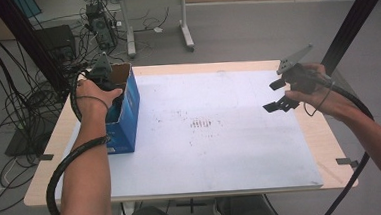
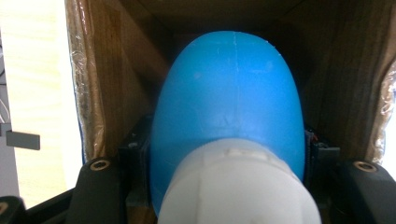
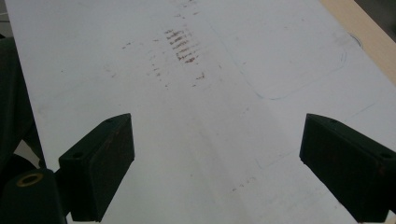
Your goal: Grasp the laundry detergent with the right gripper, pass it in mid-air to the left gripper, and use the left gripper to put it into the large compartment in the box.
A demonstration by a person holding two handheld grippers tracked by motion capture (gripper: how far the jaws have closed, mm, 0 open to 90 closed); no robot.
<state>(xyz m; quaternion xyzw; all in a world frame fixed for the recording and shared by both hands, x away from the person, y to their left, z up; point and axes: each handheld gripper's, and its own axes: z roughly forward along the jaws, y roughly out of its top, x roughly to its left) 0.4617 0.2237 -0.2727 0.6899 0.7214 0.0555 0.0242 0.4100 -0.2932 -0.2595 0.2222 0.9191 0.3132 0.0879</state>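
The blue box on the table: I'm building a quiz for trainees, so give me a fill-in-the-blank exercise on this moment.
1. The left tongs grip a blue and ____ object.
2. That object sits inside the blue ____ box.
3. The right tongs stand ____ with nothing between them.
4. They hover over the ____ table sheet.

Missing words: white; cardboard; open; white

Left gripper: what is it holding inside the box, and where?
The left gripper clamps a blue, rounded plastic object with a white end across its sides, inside the open cardboard box. Right gripper holds nothing.
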